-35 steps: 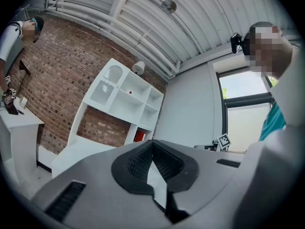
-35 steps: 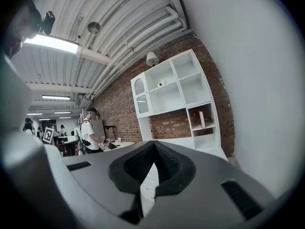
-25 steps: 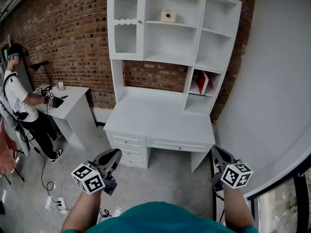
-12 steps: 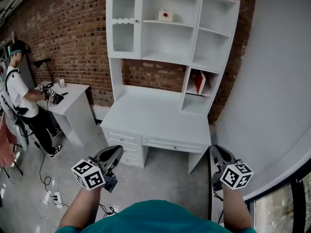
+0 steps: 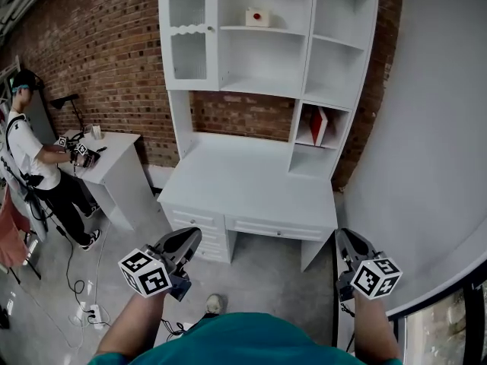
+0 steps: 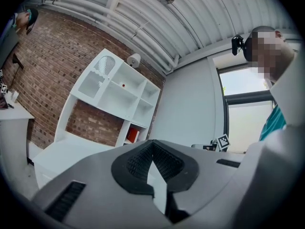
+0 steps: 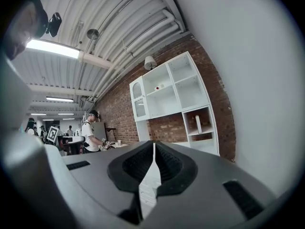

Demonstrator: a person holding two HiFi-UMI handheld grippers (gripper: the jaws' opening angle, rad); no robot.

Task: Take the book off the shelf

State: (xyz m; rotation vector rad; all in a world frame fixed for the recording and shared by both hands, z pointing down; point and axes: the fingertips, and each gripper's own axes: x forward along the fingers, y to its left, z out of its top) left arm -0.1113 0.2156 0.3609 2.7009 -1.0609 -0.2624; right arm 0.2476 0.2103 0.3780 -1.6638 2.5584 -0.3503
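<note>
1. Left gripper: in its own view the pads meet at the tips, clenched, nothing between them. It's held low, short of the desk's front left corner.
2. Right gripper: its jaws are also pressed together and empty. It hangs off the desk's front right corner, well apart from the shelf unit.
3. Book: red cover, standing in the shelf unit, in the small cubby on the right side above the desk top. It sits about mid-shelf and slightly tilted. I can't tell whether it leans on anything.
4. In the left gripper view the book is a tiny red patch with no detail. In the right gripper view the book shows edge-on as a pale strip, and the red cover isn't visible.
5. Neither gripper is touching the book or the unit.
6. The head view cuts off the top of the shelf unit at the upper edge.
7. A small white box with a red dot sits on the upper middle shelf, toward its back edge. It's too small for me to tell what it is.
8. The glass-door compartment is at the upper left. I can't make out anything inside it.
9. My own gripper bodies fill the lower half of both gripper views and block the desk front.
10. A second person stands at the side table by the brick wall, holding something I can't resolve.
</note>
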